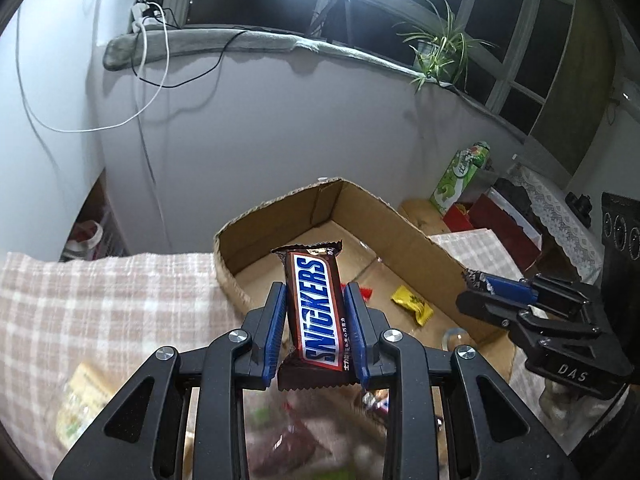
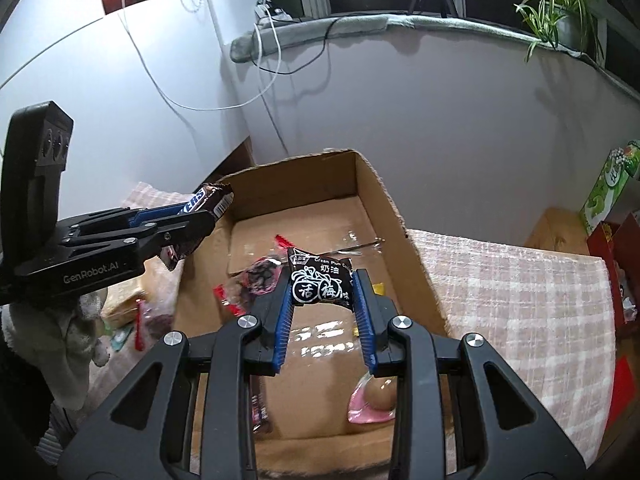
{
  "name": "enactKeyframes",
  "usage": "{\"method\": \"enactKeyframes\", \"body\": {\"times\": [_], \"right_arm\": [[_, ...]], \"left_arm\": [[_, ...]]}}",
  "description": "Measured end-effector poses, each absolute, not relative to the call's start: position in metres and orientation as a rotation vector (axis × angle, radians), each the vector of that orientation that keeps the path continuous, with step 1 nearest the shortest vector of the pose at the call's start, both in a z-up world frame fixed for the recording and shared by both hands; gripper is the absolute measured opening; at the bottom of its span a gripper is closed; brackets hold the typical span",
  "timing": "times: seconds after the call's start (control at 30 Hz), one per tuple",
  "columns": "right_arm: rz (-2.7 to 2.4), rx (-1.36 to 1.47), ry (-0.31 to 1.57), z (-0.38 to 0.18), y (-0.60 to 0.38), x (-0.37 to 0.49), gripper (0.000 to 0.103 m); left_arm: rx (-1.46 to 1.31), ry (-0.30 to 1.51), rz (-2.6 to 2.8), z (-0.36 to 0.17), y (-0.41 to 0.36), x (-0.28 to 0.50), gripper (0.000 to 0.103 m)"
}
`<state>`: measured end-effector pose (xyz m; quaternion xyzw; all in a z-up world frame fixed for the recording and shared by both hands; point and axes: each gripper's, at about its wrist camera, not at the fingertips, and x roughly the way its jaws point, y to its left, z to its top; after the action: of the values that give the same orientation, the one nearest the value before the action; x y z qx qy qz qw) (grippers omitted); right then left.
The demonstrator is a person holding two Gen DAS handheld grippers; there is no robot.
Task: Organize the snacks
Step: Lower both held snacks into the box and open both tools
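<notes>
Left gripper (image 1: 316, 316) clamps a brown Snickers bar (image 1: 318, 312) upright, raised beside the open brown cardboard box's (image 2: 400, 216) left wall. Right gripper (image 2: 324, 300) pinches a small black plum-candy packet (image 2: 320, 282) above the box floor.

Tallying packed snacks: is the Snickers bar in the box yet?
Out: the left gripper holds the Snickers bar above the cardboard box edge.
</notes>
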<state>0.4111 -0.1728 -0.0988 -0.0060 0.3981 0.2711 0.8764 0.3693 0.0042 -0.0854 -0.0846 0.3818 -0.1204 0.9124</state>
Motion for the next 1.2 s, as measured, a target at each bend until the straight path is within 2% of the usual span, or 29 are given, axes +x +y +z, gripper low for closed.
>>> {"method": "enactKeyframes", "body": {"times": [0.13,0.17,0.23,0.33,0.37,0.4,0.43,0.5,1.2], "right_arm": [[0.559,-0.023,0.837,-0.105,-0.173,0.417,0.032],[0.558,-0.026,0.836,-0.105,-0.173,0.417,0.037],[0.552,-0.032,0.832,-0.106,-0.173,0.418,0.057],[0.553,-0.043,0.818,-0.104,-0.174,0.416,0.075],[0.554,-0.049,0.815,-0.104,-0.174,0.416,0.081],[0.553,-0.054,0.811,-0.103,-0.173,0.415,0.085],[0.553,-0.061,0.808,-0.103,-0.173,0.414,0.085],[0.55,-0.071,0.812,-0.103,-0.173,0.414,0.085],[0.576,-0.075,0.775,-0.077,-0.167,0.369,0.086]], "left_arm": [[-0.156,0.801,-0.247,-0.09,-0.003,0.381,0.028],[-0.154,0.802,-0.247,-0.091,-0.004,0.382,0.028],[-0.156,0.806,-0.246,-0.093,-0.005,0.385,0.028],[-0.156,0.816,-0.245,-0.096,-0.008,0.388,0.029],[-0.155,0.819,-0.239,-0.097,-0.009,0.389,0.031],[-0.155,0.82,-0.234,-0.097,-0.008,0.39,0.038],[-0.159,0.817,-0.229,-0.097,-0.008,0.39,0.051],[-0.165,0.812,-0.217,-0.096,-0.007,0.391,0.062],[-0.179,0.778,-0.233,-0.077,-0.001,0.363,0.062]]}}
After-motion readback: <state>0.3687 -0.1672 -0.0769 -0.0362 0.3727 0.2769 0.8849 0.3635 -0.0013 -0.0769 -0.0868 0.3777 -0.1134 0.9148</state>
